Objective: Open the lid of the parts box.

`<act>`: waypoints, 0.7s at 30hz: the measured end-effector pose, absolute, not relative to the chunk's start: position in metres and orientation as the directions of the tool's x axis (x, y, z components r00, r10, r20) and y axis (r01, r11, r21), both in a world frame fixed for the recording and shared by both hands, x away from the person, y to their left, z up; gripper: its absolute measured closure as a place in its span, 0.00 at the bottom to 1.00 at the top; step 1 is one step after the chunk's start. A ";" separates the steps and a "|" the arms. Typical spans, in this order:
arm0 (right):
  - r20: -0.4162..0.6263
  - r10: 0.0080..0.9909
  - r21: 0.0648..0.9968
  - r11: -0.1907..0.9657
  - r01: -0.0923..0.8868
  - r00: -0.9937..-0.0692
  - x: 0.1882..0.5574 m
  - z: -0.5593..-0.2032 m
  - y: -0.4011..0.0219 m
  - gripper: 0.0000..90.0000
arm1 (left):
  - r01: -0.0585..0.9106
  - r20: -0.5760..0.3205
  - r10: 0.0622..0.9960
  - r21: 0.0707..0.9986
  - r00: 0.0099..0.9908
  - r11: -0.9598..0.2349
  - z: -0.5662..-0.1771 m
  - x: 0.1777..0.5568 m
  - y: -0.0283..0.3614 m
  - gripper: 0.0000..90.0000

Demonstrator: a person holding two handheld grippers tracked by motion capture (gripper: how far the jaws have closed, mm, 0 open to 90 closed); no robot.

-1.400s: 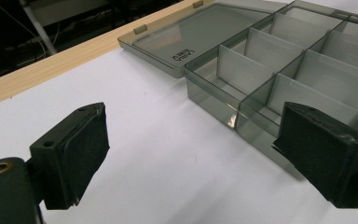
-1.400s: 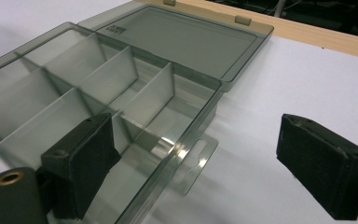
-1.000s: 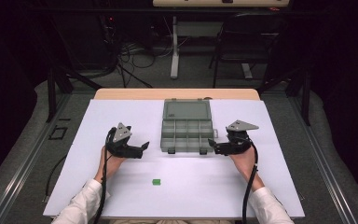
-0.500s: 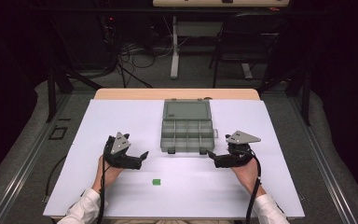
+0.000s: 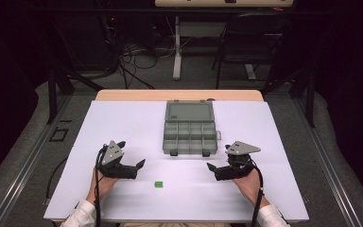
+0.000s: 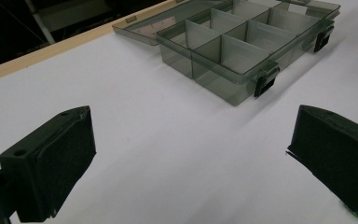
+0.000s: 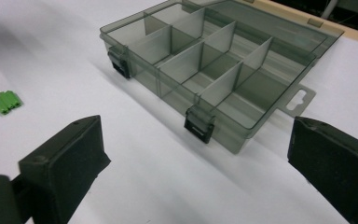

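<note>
A grey see-through compartment box lies open in the middle of the white table, its lid folded back; every compartment I see is empty. A small green block rests on the table nearer the person, between the two hands. My left gripper is held left of the block, jaws open and empty, pointing right. My right gripper is to the block's right, open and empty, pointing left. In the left gripper view the box lies ahead. The right gripper view has the box and the block.
The white mat covers a wooden table whose far edge shows behind the box. Two black latches stick out from the box's near side. Cables trail from both grippers over the table's near edge.
Both grippers have drawn back from the box's front corners toward the person and now sit lower, flanking the green block. Their jaws stay open.
</note>
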State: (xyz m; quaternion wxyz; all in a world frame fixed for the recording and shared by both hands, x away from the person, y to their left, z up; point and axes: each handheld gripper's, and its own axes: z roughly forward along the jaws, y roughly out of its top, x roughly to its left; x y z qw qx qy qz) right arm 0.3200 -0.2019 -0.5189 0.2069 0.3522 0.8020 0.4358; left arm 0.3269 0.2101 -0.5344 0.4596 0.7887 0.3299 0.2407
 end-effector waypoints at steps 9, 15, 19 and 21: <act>-0.023 0.713 0.837 0.398 0.377 -0.701 0.316 -0.520 -0.190 0.01 | 0.319 0.064 0.763 0.884 0.643 -0.342 -0.537 0.328 0.218 0.00; -0.037 0.703 0.834 0.413 0.366 -0.710 0.314 -0.522 -0.188 0.00 | 0.321 0.069 0.771 0.883 0.633 -0.342 -0.539 0.330 0.222 0.00; -0.022 0.698 0.841 0.400 0.364 -0.716 0.313 -0.522 -0.190 0.00 | 0.333 0.045 0.785 0.889 0.618 -0.313 -0.539 0.330 0.225 0.00; -0.025 0.690 0.841 0.406 0.358 -0.724 0.312 -0.522 -0.189 0.00 | 0.328 0.049 0.787 0.892 0.615 -0.312 -0.538 0.328 0.225 0.00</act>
